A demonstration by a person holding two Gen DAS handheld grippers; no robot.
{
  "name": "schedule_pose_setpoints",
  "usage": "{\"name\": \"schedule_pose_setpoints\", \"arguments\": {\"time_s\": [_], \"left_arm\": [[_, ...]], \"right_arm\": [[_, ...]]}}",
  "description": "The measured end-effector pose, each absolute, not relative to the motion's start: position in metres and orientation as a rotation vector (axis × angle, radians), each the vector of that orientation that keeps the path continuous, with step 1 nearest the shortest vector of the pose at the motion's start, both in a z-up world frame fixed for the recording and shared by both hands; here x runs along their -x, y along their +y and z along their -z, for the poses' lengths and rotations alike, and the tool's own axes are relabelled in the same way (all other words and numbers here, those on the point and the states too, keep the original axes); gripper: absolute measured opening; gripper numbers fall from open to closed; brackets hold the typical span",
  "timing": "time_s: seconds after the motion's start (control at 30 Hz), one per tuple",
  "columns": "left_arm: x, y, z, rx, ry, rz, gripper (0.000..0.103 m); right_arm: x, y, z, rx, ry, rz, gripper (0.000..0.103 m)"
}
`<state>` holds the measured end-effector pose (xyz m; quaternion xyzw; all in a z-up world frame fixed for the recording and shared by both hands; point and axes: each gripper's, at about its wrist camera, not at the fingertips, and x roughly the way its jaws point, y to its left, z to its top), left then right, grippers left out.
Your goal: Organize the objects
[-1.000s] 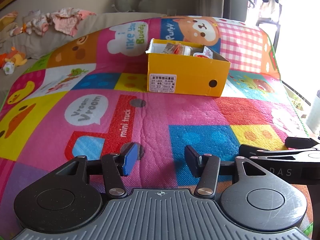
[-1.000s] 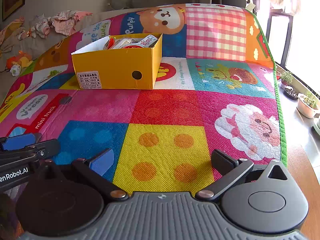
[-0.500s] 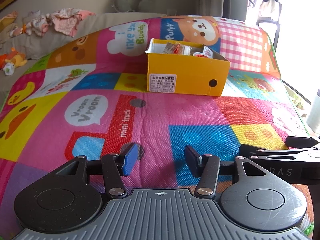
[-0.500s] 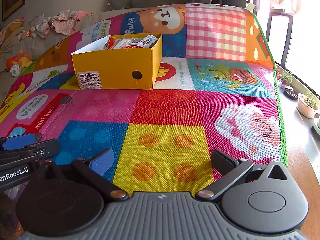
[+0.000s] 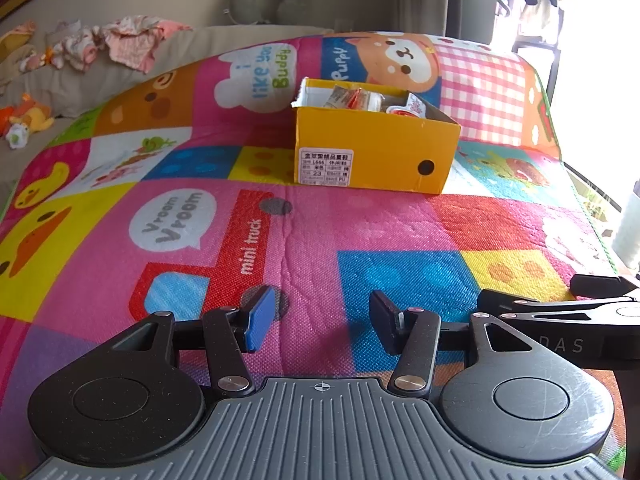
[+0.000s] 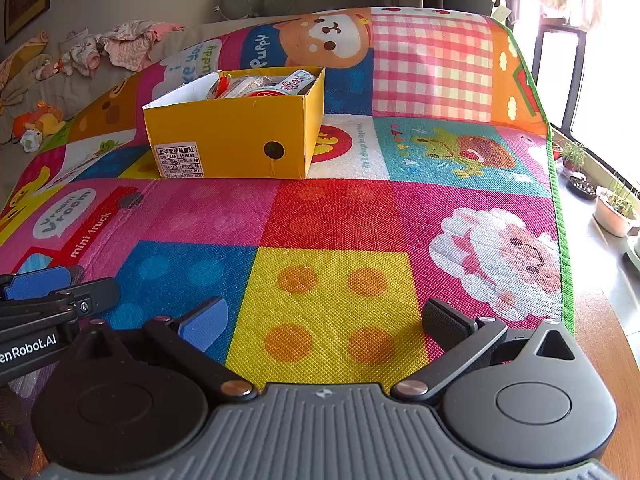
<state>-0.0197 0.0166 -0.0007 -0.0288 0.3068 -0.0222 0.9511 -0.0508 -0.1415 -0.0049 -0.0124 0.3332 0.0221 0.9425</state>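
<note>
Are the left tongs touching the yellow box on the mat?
Apart. In the left wrist view, the left tongs stand open and empty, near the camera, and a wide stretch of bare mat lies between them and the yellow box.

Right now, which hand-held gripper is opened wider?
The right hand-held gripper: its fingers stand far apart over the yellow dotted square of the colourful play mat. The left hand-held gripper leaves a narrower gap. Both are empty.

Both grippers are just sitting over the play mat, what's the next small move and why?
Probably draw both back: the right gripper and left gripper are open with nothing between them, no loose item shows on the mat, and the packets already sit in the yellow box.
</note>
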Motion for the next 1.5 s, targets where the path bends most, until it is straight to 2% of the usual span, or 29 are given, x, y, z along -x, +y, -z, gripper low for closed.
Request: {"name": "schedule_pose_setpoints", "arguments": {"time_s": [1.5], "left_arm": [[0.0193, 0.0128, 0.0007, 0.021, 0.631, 0.034, 0.057]], "right_arm": [[0.0509, -0.1413, 0.0049, 0.025, 0.680, -0.045, 0.103]]}}
